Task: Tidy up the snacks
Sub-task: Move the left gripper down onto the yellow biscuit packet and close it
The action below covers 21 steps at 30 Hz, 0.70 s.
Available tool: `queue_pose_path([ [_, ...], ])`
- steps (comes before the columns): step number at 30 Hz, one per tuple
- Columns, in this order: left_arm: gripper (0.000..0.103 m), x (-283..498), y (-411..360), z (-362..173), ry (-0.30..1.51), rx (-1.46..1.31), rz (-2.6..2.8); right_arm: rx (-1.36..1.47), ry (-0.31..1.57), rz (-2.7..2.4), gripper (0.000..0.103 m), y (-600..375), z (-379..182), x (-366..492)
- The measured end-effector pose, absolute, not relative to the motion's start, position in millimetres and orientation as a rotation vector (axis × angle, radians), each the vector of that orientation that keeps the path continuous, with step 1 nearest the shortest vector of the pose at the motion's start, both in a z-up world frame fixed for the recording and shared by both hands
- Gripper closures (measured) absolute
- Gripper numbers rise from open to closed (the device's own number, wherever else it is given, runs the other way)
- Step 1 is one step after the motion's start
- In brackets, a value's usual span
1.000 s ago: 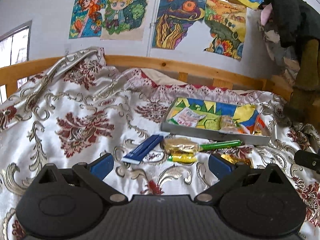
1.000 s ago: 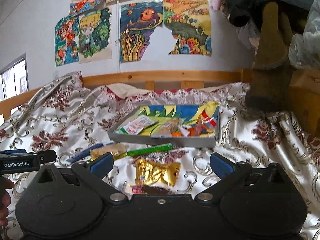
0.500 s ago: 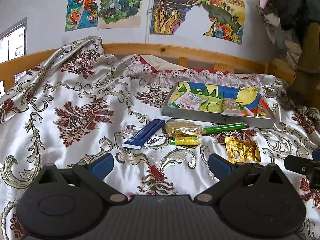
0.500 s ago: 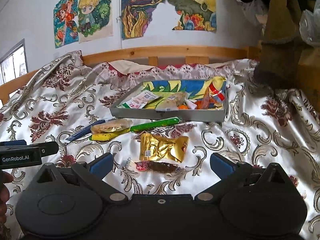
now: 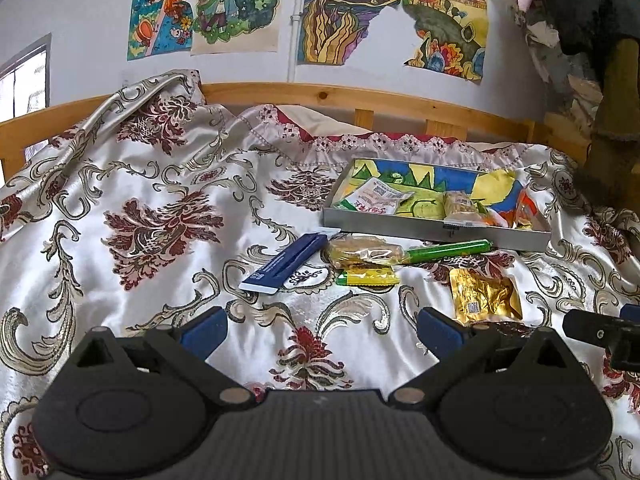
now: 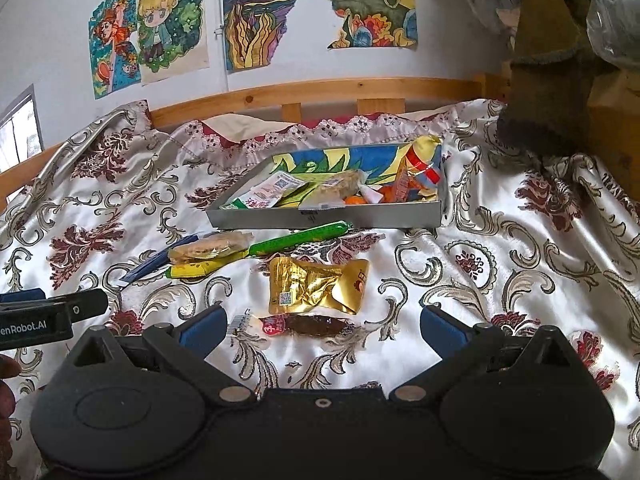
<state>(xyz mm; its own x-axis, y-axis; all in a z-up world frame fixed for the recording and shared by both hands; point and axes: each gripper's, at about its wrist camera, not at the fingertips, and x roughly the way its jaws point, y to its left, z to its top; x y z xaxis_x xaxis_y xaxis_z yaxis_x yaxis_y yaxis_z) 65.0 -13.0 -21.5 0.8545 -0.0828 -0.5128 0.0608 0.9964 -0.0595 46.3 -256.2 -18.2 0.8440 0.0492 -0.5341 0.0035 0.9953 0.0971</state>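
Left gripper (image 5: 322, 326): jaws apart, holding nothing, over bare bedspread (image 5: 120, 200). Right gripper (image 6: 323, 324): jaws apart, holding nothing, dark brown snack packet (image 6: 308, 325) lying between the blue fingertips (image 6: 204, 325). Just beyond it, gold foil packet (image 6: 316, 286). Next row out: blue sachet (image 5: 286, 262), yellow bar (image 5: 368, 278), clear-wrapped cake (image 5: 366, 250), green stick (image 5: 448, 250), the last lying along the tray's near wall. Grey tray (image 6: 328, 218) towards the bed's far edge, holding several wrapped snacks. Wooden rail (image 5: 360, 100) behind; drawings on the wall.
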Motion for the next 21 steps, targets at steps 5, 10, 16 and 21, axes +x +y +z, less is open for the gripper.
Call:
queue_pose_path([
  [5,0.000,70,-13,-25,0.547,-0.046,-0.072,0.112,0.577,0.023,0.001,-256,-22,50],
  [10,0.000,78,-14,-30,0.540,-0.026,-0.069,0.135,0.586,0.014,0.001,-258,-28,56],
  [16,0.000,89,-15,-38,0.562,-0.046,-0.082,0.159,0.618,0.006,0.001,-260,-37,65],
  [21,0.000,106,-19,-38,0.560,-0.080,-0.128,0.154,0.630,-0.007,0.001,-260,-44,71],
])
